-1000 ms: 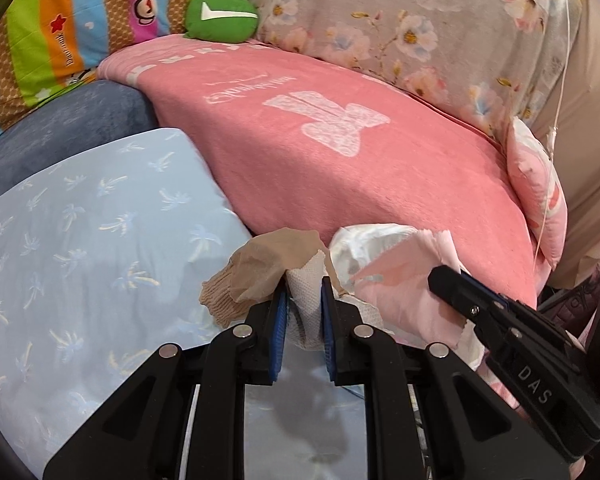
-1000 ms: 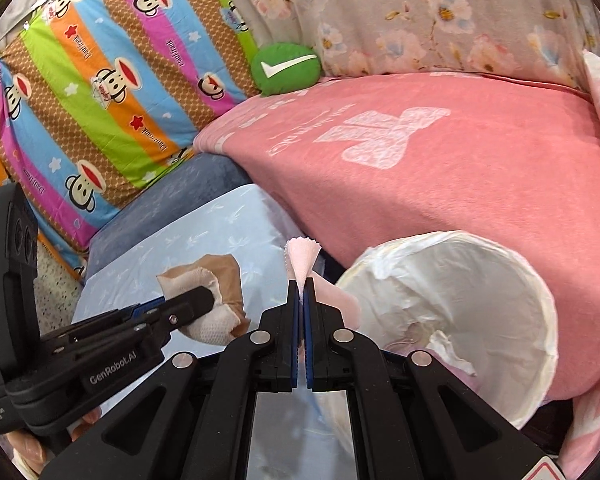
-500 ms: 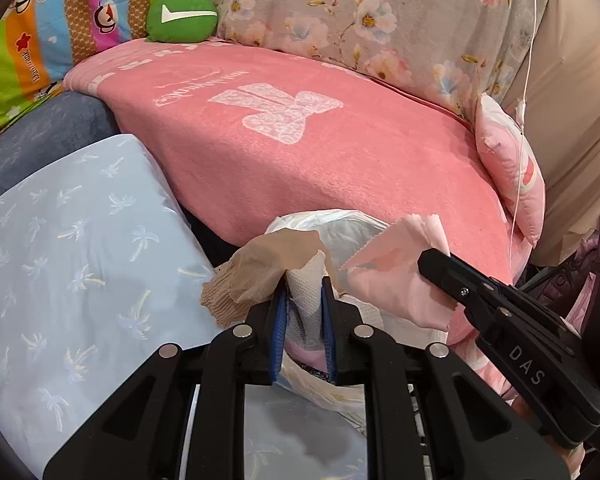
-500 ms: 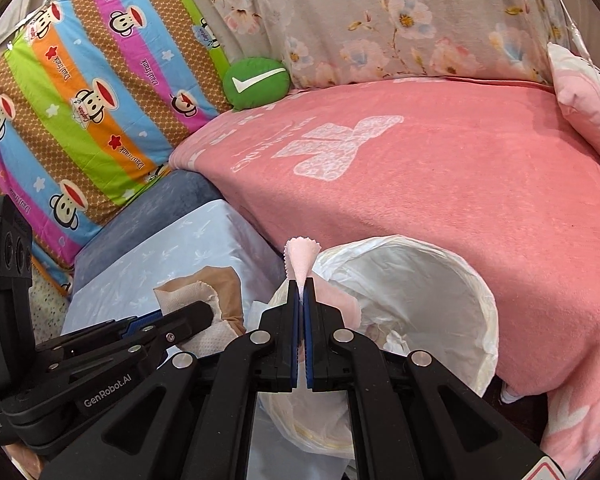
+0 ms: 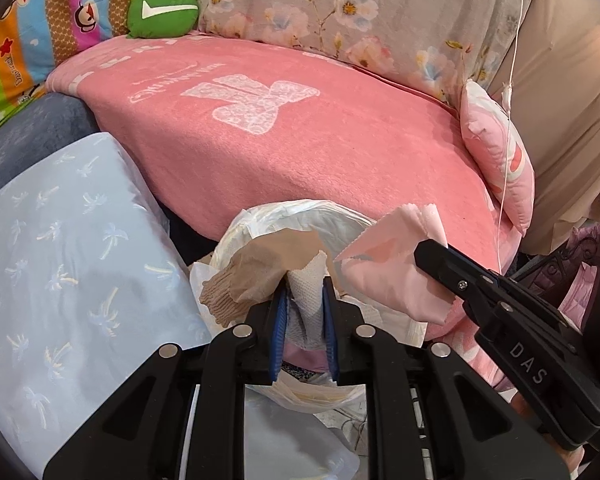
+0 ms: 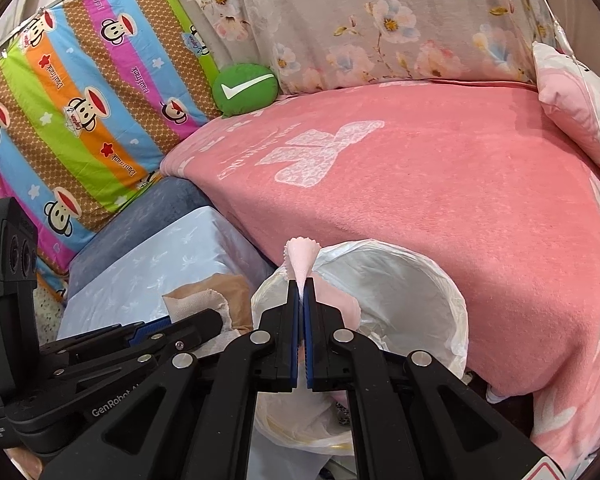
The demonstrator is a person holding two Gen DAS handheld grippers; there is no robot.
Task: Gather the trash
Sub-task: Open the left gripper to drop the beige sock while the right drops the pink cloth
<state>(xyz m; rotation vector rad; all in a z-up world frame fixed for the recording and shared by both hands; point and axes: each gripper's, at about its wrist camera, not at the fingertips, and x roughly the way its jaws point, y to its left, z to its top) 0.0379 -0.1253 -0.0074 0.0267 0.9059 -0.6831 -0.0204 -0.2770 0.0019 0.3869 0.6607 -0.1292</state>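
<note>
Over bag (image 6: 440,296) — claws (image 5: 304,296) apparently gripping trash.

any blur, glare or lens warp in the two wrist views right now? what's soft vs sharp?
Left wrist: strong fisheye bowing, dark corner vignette; even soft light, no glare; pink blanket sharp, wad of tissue and brown paper in the left gripper slightly soft. Right wrist: same warp and vignette; pink wrapper in the right gripper and white bag crisp, no motion blur.
</note>
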